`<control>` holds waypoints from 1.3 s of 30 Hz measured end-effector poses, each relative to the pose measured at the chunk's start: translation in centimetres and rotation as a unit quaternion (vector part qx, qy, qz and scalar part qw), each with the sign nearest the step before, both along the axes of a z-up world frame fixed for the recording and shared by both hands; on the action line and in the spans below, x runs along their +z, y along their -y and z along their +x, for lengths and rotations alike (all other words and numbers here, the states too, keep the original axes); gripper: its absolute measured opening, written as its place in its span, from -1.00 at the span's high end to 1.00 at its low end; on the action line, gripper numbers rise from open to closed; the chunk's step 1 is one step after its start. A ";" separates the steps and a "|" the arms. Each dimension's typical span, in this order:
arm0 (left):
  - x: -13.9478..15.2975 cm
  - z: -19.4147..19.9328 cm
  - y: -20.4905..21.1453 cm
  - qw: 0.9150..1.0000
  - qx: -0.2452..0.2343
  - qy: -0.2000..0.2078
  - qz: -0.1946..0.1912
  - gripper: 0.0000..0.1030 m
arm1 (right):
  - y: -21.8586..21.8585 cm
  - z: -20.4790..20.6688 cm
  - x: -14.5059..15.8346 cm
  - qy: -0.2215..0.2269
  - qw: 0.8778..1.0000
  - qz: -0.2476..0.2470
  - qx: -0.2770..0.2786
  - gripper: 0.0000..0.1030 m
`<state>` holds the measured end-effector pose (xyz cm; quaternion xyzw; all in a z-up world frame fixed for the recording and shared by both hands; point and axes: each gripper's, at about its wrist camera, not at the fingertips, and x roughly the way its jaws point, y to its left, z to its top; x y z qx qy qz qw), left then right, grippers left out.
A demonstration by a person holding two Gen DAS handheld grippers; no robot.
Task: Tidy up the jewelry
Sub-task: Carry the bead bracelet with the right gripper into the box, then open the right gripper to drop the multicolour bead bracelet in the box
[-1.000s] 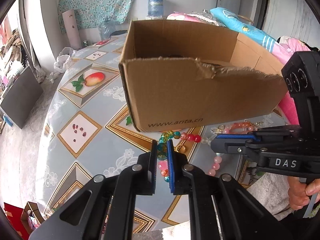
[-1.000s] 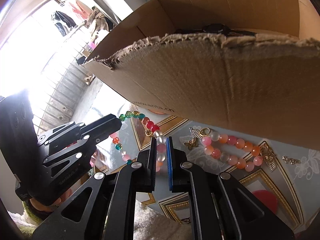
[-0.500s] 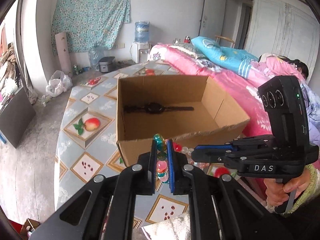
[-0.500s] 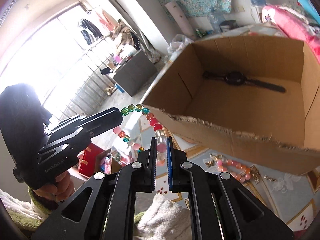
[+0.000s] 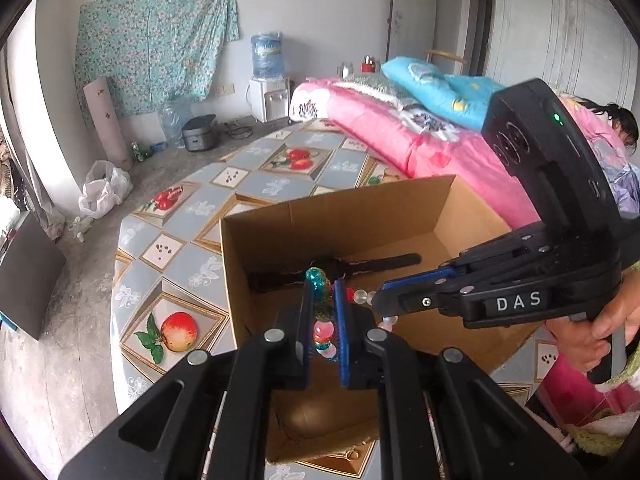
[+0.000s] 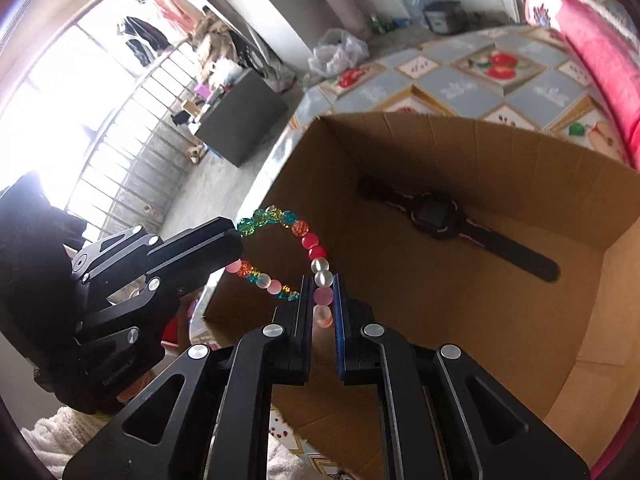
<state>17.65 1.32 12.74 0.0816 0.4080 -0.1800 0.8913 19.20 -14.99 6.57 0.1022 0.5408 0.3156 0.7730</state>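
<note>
A multicoloured bead bracelet [image 6: 310,248] hangs stretched between both grippers above the open cardboard box [image 6: 500,148]. My left gripper [image 5: 323,292] is shut on the teal and pink beads [image 5: 322,330] of it. My right gripper [image 6: 323,292] is shut on the pink and white beads. The right gripper [image 5: 378,302] also shows in the left wrist view, and the left gripper [image 6: 236,240] in the right wrist view. A black wristwatch [image 6: 438,220] lies flat on the box floor; it also shows in the left wrist view [image 5: 340,270].
The box [image 5: 360,216] stands on a table with a fruit-patterned cloth [image 5: 180,248]. A pink bed [image 5: 400,136] lies beyond the table. A dark cabinet [image 6: 240,124] stands on the floor by the window.
Both grippers have lifted the bracelet from the table in front of the box and moved it up and over the box's open top.
</note>
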 end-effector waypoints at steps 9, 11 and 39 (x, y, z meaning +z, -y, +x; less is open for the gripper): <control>-5.6 3.5 0.1 0.995 0.013 -0.068 0.068 0.80 | -2.8 5.4 -4.8 -0.096 0.993 -0.070 0.007 0.83; -5.9 3.6 -0.1 0.995 0.019 -0.063 0.075 0.66 | -2.8 5.9 -5.2 -0.090 0.993 -0.080 -0.002 0.77; -7.4 -4.1 -6.6 0.968 0.143 -0.108 -0.174 -0.20 | 15.9 -10.0 -1.1 0.028 0.971 0.039 -0.233 -0.05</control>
